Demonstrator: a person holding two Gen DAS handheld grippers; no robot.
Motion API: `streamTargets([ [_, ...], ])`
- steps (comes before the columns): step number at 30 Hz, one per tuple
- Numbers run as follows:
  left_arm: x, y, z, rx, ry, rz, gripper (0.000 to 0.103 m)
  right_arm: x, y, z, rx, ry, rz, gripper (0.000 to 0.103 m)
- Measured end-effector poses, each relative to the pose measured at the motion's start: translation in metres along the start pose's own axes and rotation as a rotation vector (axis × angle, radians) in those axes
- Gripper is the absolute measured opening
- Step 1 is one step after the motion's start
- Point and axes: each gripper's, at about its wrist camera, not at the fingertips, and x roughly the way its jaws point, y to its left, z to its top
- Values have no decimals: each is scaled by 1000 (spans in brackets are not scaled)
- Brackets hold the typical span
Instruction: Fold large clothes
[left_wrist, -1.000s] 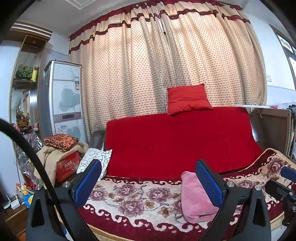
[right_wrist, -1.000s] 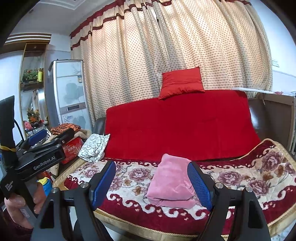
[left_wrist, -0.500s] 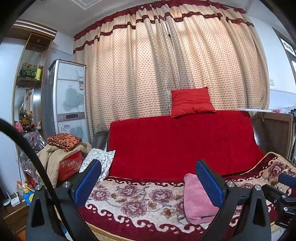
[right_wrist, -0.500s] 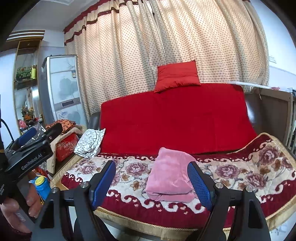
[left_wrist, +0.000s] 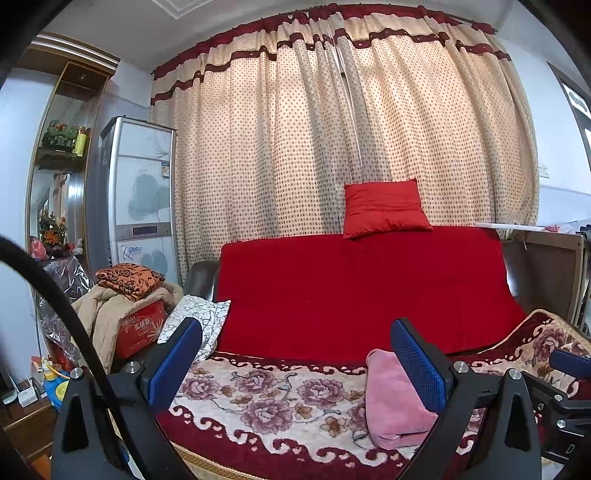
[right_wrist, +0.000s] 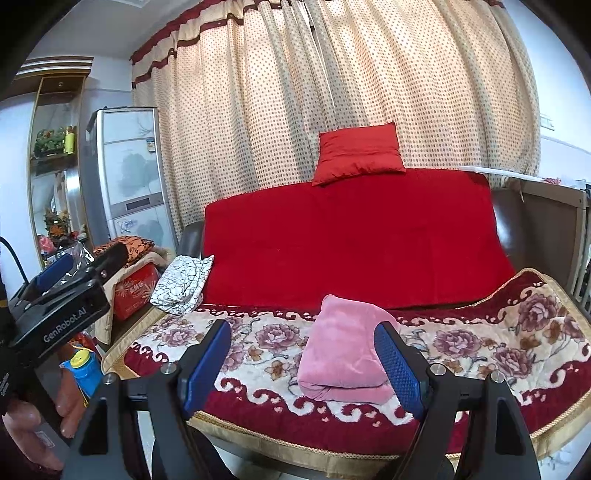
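Observation:
A folded pink garment (right_wrist: 343, 354) lies on the floral blanket (right_wrist: 498, 343) covering the sofa seat; it also shows in the left wrist view (left_wrist: 391, 402). My right gripper (right_wrist: 303, 363) is open and empty, held back from the sofa's front edge, facing the pink garment. My left gripper (left_wrist: 295, 365) is open and empty, also back from the sofa, with the garment behind its right finger. The left gripper's body (right_wrist: 59, 302) shows at the left of the right wrist view, held by a hand.
A red cover (right_wrist: 351, 243) drapes the sofa back with a red cushion (right_wrist: 358, 153) on top. A black-and-white patterned cloth (right_wrist: 184, 282) lies on the left armrest. A red box (left_wrist: 138, 328) with piled clothes stands left of the sofa, near a fridge (left_wrist: 142, 199).
Both grippers have drawn back slightly and tilted up; the sofa and pink garment sit lower in both views. Jaws stay open. The garment has not moved.

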Motion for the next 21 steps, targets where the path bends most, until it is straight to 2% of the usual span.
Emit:
streamTargets([
  [6,-1,-1,-1,2,5,-16,102,1,4,2,-10,2,-33,83],
  [11,-2,0,-1,2,2,-21,102,-8,10,4,-45,-39,-92,83],
  [21,-3,0,2,0,-2,-17,102,-17,15,8,-89,-86,-139,83],
])
